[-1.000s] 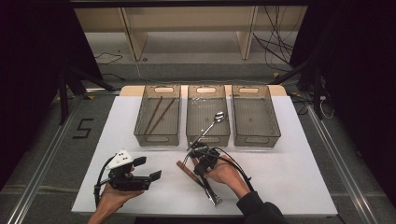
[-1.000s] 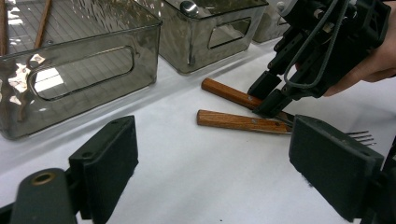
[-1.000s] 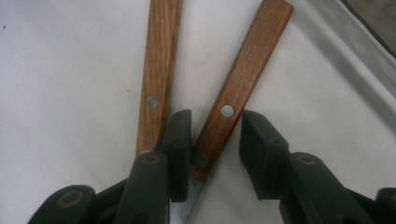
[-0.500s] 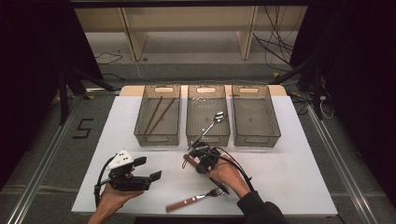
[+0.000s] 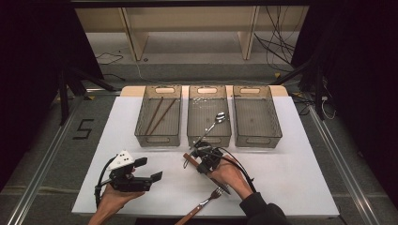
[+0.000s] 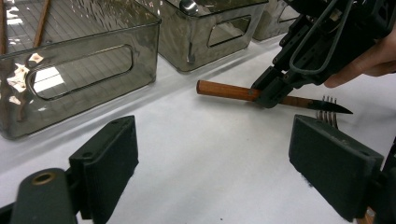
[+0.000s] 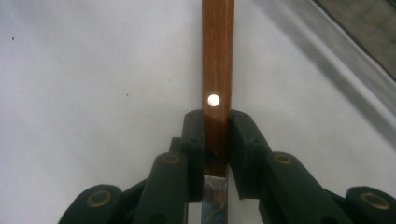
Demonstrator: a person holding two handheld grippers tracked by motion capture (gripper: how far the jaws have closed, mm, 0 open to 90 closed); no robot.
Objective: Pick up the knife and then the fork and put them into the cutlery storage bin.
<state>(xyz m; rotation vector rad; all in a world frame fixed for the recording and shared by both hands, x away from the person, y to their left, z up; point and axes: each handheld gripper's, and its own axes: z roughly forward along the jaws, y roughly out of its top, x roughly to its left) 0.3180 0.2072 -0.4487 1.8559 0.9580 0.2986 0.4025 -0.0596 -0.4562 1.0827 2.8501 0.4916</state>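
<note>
The right gripper [image 7: 215, 140] has just clamped onto the wooden-handled knife [image 6: 243, 93], low over the tabletop's [image 5: 291, 178] front middle. Left gripper [image 6: 215, 172] waits open, empty. Next: lift it to a bin [image 5: 257, 136].

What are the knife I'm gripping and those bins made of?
Knife: handle looks like brown wood, with visible grain and a pale rivet; blade dark, likely metal. Bins: smoky see-through walls with glossy reflections, probably plastic.
</note>
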